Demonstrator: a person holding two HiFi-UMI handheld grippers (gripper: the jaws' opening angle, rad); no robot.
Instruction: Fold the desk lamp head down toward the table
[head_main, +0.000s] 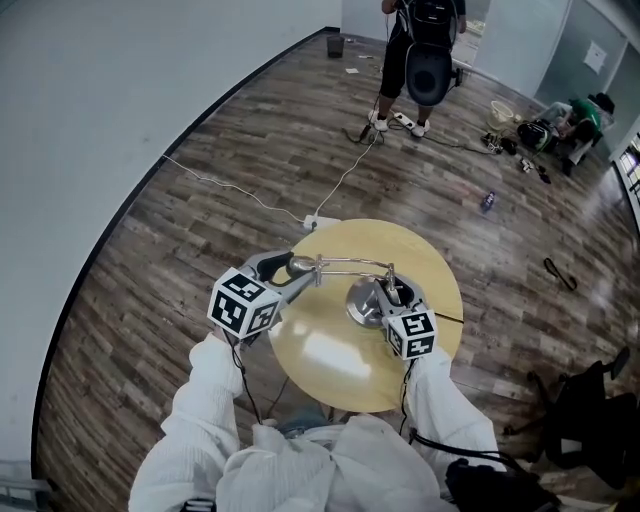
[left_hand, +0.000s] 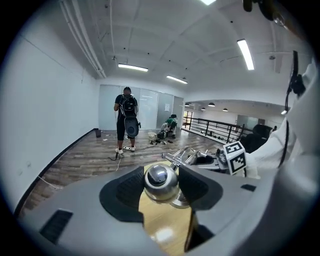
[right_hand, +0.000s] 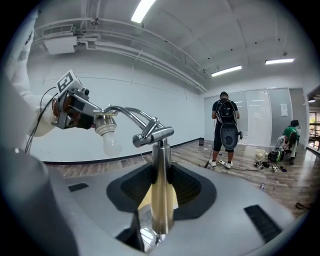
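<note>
R gripper (right_hand: 161, 186) is clamped on the upright chrome post (right_hand: 161, 165) of the desk lamp (head_main: 350, 280), jaws tight on both sides. L gripper (left_hand: 161, 181) is closed on the lamp head (head_main: 301, 266), a chrome dome held up off the table, w/ the bulb (right_hand: 111, 142) pointing down from it. The jointed arm (head_main: 352, 262) runs approx. level from post top to head. The lamp base (head_main: 362, 302) sits near mid-table on the round wooden table (head_main: 330, 375). Beyond it, a white cable (head_main: 240, 188) trails over the wood floor (head_main: 200, 150); far off stands a person (head_main: 420, 50) w/ a backpack.
</note>
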